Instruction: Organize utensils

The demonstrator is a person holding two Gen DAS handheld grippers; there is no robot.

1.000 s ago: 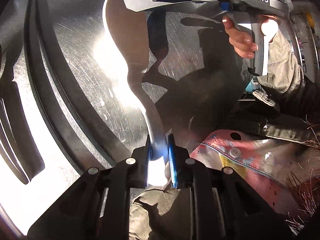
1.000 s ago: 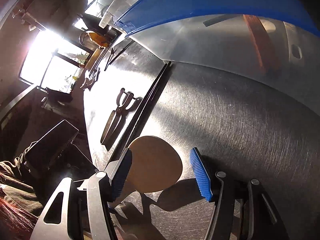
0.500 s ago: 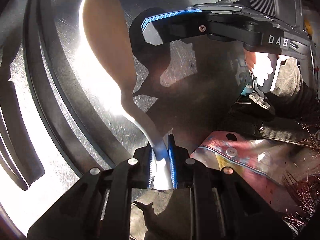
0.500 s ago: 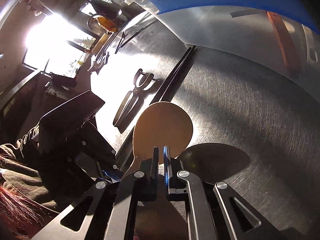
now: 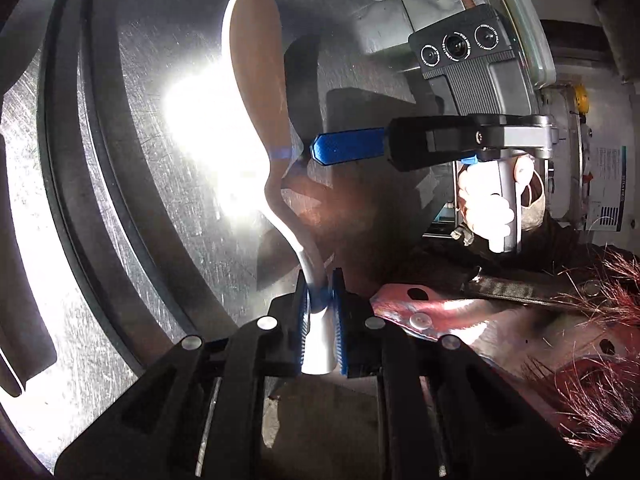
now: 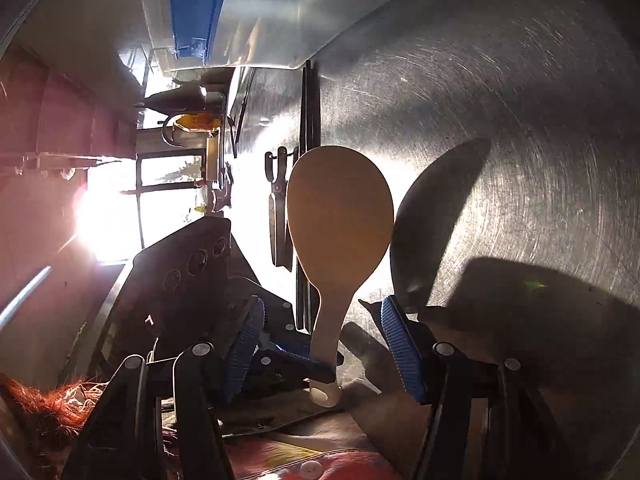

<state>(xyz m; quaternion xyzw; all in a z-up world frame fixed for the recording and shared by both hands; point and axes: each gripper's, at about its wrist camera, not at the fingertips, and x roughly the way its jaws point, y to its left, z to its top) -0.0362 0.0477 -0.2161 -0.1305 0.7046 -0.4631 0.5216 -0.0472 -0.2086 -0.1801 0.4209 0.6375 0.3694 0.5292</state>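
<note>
Left wrist view showed our left gripper [image 5: 320,320] clamped on the wooden rice paddle [image 5: 256,80] handle above the steel counter [image 5: 140,200] while our right gripper [image 6: 320,344] was opening around it untouched, so we figured glare could spoil the handoff.

The left hand-held gripper [image 5: 320,320] has black fingers with round silver rivets and ribbed blue pads. At two o'clock in its view, the right hand-held gripper [image 5: 344,148] shows a grey body, a pale handle and a black three-lens camera block [image 5: 464,50]. A frayed khaki cuff [image 5: 534,208] covers the wrist.
</note>
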